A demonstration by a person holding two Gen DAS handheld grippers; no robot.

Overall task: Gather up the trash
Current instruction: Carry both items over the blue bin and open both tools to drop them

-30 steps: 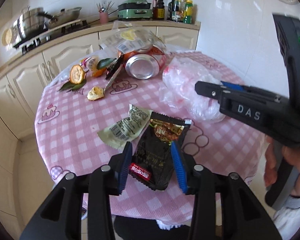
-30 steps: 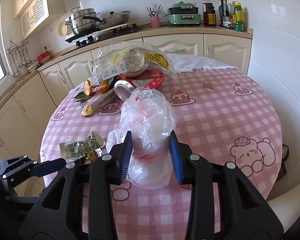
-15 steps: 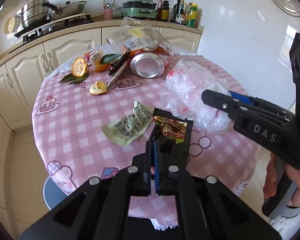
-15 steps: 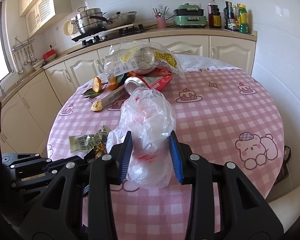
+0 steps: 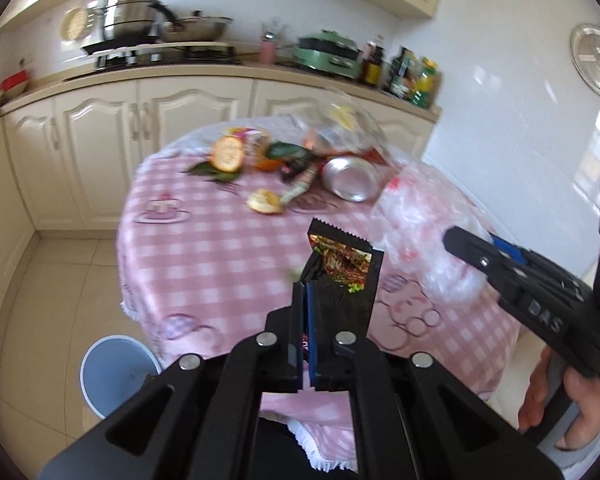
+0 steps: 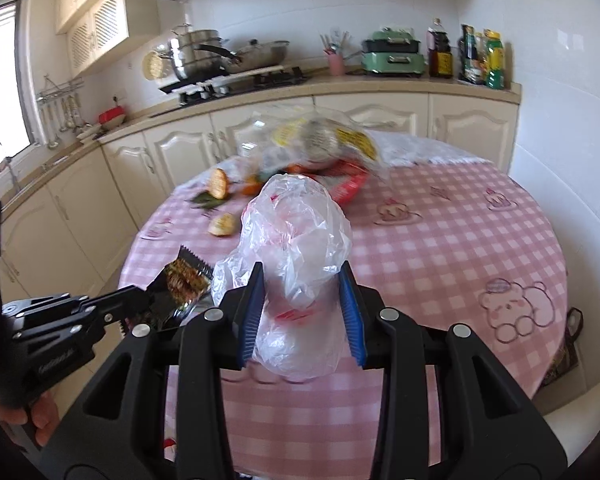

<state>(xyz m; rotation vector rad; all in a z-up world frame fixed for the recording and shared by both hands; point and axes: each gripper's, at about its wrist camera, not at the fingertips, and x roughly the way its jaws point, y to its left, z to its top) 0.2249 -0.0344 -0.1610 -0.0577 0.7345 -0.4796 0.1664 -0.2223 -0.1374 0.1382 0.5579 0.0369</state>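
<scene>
one wrapper (image 5: 342,276) (black) in left gripper (image 5: 305,304)

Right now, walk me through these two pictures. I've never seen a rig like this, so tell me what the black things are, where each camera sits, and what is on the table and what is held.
No robot here: a person holds a black hand tool with a two-finger claw in each hand. Each picture comes from a camera on one tool, looking along its fingers.

The left claw is shut on a black snack wrapper, lifted off the table. The right claw grips a crumpled clear plastic bag.

On the pink checked tablecloth lie orange peels, a dented can and more wrappers. A blue bin stands on the floor beside the table.
</scene>
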